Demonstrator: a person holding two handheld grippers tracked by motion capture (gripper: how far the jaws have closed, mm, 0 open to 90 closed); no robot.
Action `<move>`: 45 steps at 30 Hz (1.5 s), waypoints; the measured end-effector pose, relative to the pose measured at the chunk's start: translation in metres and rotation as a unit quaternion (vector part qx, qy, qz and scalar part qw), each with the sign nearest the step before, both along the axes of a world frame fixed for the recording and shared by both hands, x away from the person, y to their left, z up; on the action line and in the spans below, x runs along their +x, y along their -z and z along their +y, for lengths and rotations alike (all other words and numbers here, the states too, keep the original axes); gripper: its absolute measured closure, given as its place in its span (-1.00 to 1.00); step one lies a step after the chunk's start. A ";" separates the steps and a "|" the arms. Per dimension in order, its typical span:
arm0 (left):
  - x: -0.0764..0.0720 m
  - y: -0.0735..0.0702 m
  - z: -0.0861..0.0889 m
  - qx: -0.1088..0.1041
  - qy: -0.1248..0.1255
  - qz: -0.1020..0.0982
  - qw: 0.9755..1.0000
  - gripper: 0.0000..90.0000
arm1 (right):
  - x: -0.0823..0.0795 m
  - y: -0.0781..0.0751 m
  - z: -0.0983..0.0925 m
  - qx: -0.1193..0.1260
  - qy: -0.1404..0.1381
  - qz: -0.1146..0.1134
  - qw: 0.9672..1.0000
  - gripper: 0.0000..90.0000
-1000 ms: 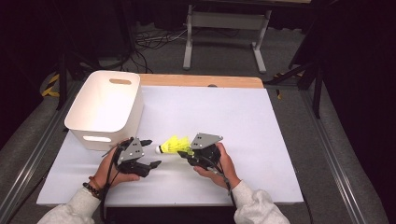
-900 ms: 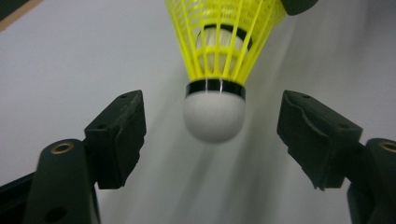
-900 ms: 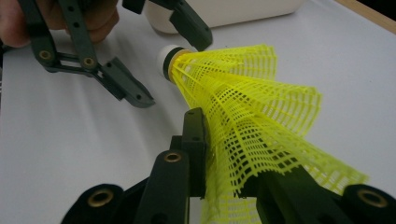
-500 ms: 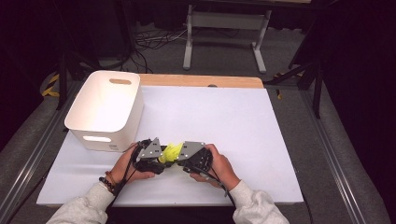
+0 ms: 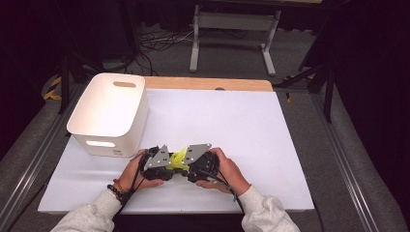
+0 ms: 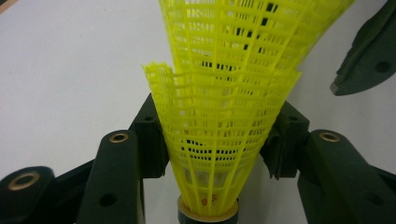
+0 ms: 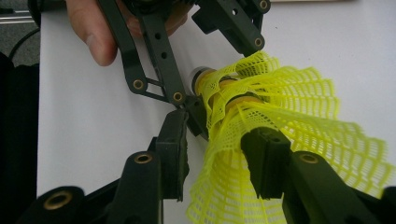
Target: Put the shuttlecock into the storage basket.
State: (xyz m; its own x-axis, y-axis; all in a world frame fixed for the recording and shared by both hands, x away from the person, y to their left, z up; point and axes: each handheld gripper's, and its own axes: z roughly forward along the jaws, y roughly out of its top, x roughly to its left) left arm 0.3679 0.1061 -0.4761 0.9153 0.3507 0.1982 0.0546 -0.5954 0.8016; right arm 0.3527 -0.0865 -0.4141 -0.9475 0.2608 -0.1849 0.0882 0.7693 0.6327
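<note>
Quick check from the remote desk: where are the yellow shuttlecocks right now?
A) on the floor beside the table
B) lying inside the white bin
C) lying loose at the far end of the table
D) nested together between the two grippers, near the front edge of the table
D: the yellow shuttlecocks sit nested between the left gripper and the right gripper, on the table, apart from the white bin.

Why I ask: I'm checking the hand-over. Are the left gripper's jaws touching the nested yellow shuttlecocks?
Touching. In the left gripper view the left gripper, whose jaws have just been closing, has both pads pressed against the mesh skirt of the yellow shuttlecocks, with no gap showing.
</note>
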 end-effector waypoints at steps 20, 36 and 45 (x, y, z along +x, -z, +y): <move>-0.005 -0.004 0.005 -0.051 -0.016 -0.034 0.998 0.15 | -0.005 -0.015 -0.005 -0.005 0.006 -0.013 1.000 -0.17; -0.008 -0.007 0.012 -0.075 -0.018 -0.037 0.996 0.15 | -0.010 -0.033 -0.024 0.048 0.012 -0.047 0.998 -0.27; -0.008 -0.008 0.017 -0.079 -0.026 -0.041 0.996 0.15 | -0.018 -0.054 -0.048 0.122 0.029 -0.096 0.987 -0.33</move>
State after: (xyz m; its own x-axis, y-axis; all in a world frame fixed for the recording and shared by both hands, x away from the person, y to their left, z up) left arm 0.3596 0.1233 -0.4681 0.8778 0.4306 0.2099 0.0129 -0.4593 0.8882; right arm 0.3344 -0.1345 -0.3597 -0.8829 0.3731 -0.2852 -0.0124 0.5885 0.8084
